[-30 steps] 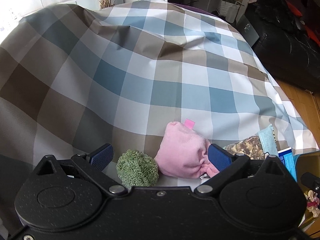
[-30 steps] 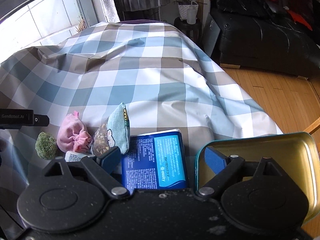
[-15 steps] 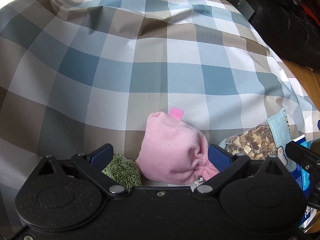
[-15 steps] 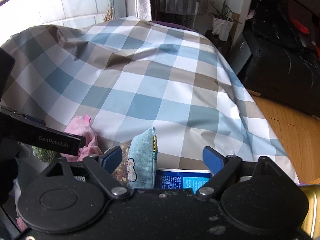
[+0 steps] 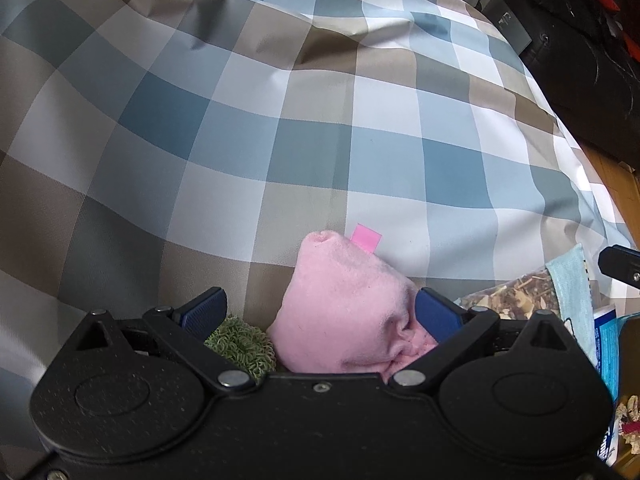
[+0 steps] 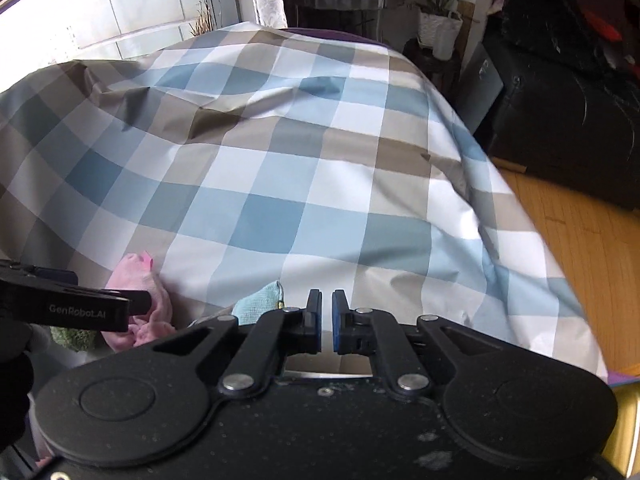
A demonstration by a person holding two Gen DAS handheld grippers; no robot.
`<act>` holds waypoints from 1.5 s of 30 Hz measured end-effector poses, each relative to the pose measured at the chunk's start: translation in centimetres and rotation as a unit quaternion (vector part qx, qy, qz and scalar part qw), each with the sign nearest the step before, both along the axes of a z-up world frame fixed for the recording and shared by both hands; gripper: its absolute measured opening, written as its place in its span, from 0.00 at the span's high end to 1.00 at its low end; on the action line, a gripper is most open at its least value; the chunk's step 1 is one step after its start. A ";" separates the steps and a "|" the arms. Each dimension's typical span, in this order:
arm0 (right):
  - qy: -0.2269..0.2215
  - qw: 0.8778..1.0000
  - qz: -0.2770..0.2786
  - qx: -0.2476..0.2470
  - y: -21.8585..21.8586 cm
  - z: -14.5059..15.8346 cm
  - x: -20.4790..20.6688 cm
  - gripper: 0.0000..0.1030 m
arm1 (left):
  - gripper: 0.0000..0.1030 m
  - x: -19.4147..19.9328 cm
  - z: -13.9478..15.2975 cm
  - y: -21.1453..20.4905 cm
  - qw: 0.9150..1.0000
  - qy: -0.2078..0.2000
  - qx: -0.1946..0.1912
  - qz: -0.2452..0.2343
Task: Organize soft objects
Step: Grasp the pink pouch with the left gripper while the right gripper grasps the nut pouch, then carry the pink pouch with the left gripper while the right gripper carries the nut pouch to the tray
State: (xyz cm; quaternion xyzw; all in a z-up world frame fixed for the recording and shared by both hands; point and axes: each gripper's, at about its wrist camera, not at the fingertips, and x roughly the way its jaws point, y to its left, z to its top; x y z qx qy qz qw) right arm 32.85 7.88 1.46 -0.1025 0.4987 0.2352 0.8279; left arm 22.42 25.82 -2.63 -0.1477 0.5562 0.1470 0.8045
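Note:
A pink soft pouch [image 5: 344, 320] with a pink tag lies on the checked cloth [image 5: 280, 120], and a green fuzzy ball [image 5: 240, 344] sits just left of it. My left gripper [image 5: 320, 312] points steeply down over both, open, with the ball and pouch between its fingers; the right pad is close against the pouch's side. A light blue sachet [image 5: 568, 288] with dried bits inside leans to the right. In the right wrist view my right gripper [image 6: 326, 320] is shut with nothing seen between its pads, just right of the sachet [image 6: 260, 300] and above the cloth.
A blue printed packet [image 5: 608, 340] lies at the right edge beside the sachet. A gold tin's rim [image 6: 624, 420] shows at the lower right. Beyond the cloth's right edge are a wooden floor [image 6: 580, 248] and a black sofa [image 6: 560, 120].
My left gripper sank closer over the pouch and ball, staying open. My right gripper swung left, away from the tin and blue packet, and its jaws went from wide open to shut.

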 end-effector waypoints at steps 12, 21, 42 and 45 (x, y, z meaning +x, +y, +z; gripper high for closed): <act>0.017 0.995 0.098 -0.014 2.8 -1.3 -3.4 0.90 | 0.05 -0.4 0.2 0.2 1.000 -0.003 -0.020 0.019; -0.018 1.000 0.011 -0.007 2.5 -1.5 0.0 0.98 | 0.05 -0.5 0.2 0.4 0.999 -0.003 -0.032 0.022; -0.020 0.998 -0.059 -0.018 1.2 -3.1 2.7 0.09 | 0.04 1.1 -3.0 -2.1 0.999 0.033 0.014 -0.041; 0.012 0.997 -0.067 -0.035 1.5 -4.4 3.0 0.07 | 0.04 1.2 -4.0 -1.5 0.998 0.046 -0.017 -0.025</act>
